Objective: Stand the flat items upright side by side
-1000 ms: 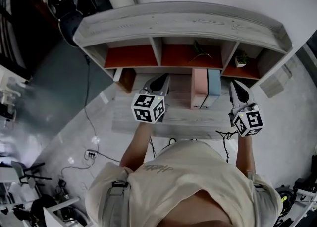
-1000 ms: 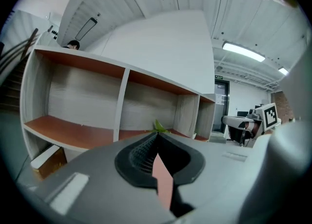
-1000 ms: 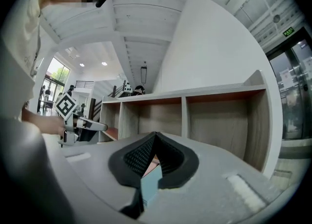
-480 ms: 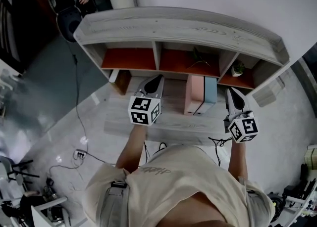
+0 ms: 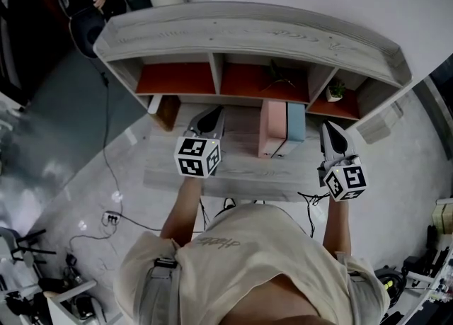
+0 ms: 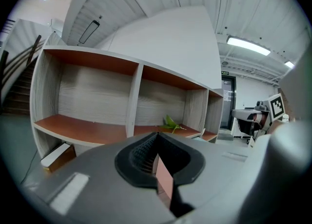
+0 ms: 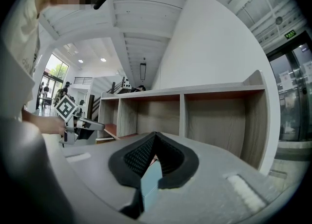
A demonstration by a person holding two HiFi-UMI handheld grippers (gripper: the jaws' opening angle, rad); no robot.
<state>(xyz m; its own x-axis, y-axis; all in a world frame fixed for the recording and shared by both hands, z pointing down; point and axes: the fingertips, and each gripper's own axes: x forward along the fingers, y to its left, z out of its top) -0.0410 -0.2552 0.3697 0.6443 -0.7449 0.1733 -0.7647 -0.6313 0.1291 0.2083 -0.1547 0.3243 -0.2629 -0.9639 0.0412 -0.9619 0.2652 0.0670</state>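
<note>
- The left hand-held gripper (image 5: 211, 114) is held over the surface (image 5: 233, 169) with its jaws closed together; nothing is gripped.
- In the left gripper view, only a sliver of the pink item (image 5: 272, 128) is seen through the gap below the closed tips.
- The right hand-held gripper (image 5: 330, 132) is likewise held with its jaws pressed together and empty.
- The pink item is stood upright to the right of the left hand-held gripper, apart from it.
- The blue item (image 5: 295, 121) is stood upright against the pink item's far side, to the left of the right hand-held gripper and apart from it.
- Both items are found between the two hand-held grippers, at the foot of the shelf unit (image 5: 248, 30).
- A green sprig (image 6: 170, 122) is seen on the shelf ahead of the left hand-held gripper.
- A small potted plant (image 5: 335, 90) is seen in the compartment ahead of the right hand-held gripper.
</note>
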